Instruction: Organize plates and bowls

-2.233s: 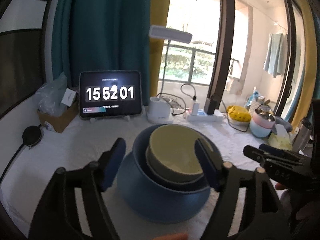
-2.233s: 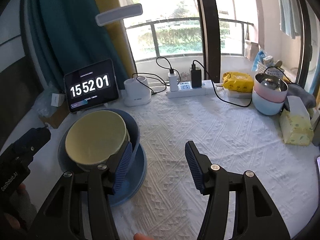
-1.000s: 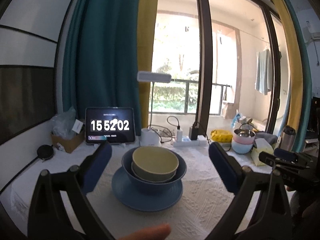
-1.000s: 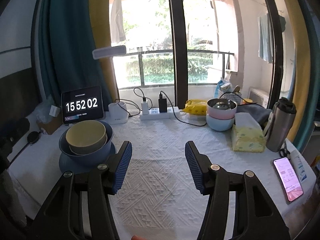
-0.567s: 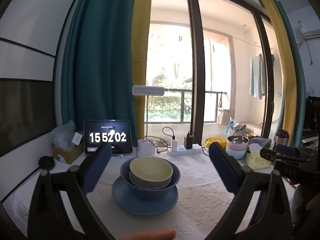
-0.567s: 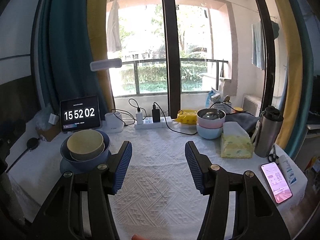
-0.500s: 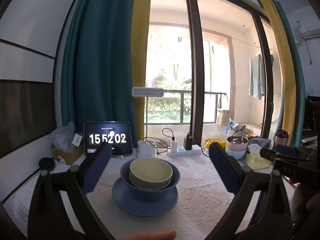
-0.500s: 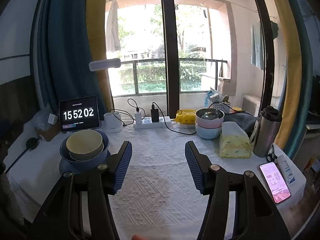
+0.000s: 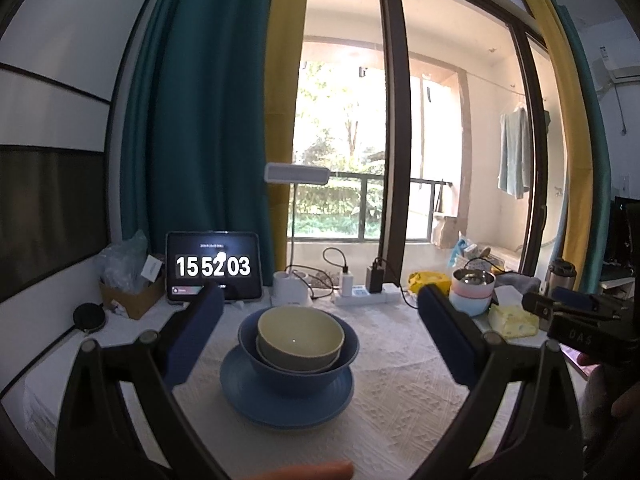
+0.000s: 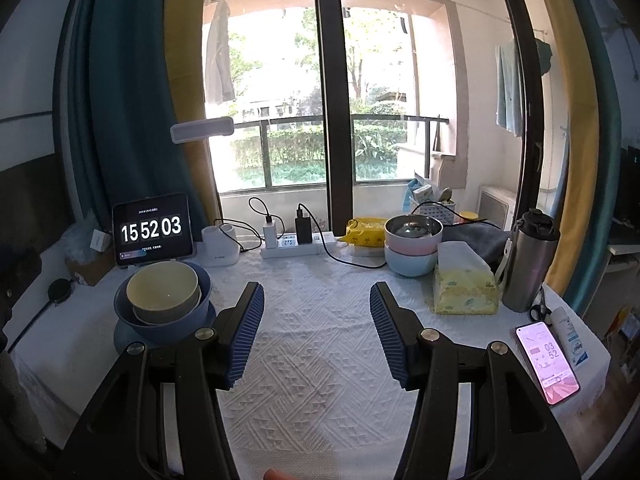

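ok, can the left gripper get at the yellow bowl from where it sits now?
Probably yes. The left gripper is open and empty, and the yellow bowl sits straight ahead between its jaws' line of sight, nested on top in the blue bowl on the blue plate. Nothing stands between them.

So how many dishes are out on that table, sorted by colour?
Blue: 3, namely the plate, the big bowl on it, and the pale blue bowl at the right.
Yellow: 1, the bowl nested in the big bowl.
Pink: 1, the steel-lined bowl stacked on the pale blue one.
Total: 5
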The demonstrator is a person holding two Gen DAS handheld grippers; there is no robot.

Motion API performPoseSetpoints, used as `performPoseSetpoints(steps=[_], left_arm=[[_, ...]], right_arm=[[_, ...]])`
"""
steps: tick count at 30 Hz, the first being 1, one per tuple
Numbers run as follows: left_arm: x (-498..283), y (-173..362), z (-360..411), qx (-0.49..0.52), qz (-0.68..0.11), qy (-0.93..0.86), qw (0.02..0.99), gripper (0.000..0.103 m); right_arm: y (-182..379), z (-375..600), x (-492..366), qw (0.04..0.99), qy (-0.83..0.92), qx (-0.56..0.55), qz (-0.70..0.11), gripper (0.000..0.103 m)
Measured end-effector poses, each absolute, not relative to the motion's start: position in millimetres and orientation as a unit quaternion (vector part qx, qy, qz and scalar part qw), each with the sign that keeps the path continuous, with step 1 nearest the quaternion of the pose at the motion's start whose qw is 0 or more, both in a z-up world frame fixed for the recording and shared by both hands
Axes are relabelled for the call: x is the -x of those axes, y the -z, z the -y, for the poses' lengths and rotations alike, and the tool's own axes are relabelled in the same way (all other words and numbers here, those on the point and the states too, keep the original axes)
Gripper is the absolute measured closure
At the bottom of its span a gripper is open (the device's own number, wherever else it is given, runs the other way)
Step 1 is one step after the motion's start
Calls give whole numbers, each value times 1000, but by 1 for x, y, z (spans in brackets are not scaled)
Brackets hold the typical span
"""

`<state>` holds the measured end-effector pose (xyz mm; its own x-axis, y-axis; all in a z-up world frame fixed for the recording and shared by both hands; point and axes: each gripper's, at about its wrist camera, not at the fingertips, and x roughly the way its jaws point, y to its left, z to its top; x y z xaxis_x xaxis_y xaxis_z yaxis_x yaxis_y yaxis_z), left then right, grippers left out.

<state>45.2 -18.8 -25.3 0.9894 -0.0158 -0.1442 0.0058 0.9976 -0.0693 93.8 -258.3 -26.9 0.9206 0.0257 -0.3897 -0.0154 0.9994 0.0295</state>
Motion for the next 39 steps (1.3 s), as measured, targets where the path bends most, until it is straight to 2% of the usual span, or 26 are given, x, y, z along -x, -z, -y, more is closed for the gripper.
performPoseSetpoints(steps=[39], left_arm=[[-44, 29, 22, 35, -84, 13, 996, 4]], right_arm=[[28, 257, -94, 980, -11, -2, -199, 45]])
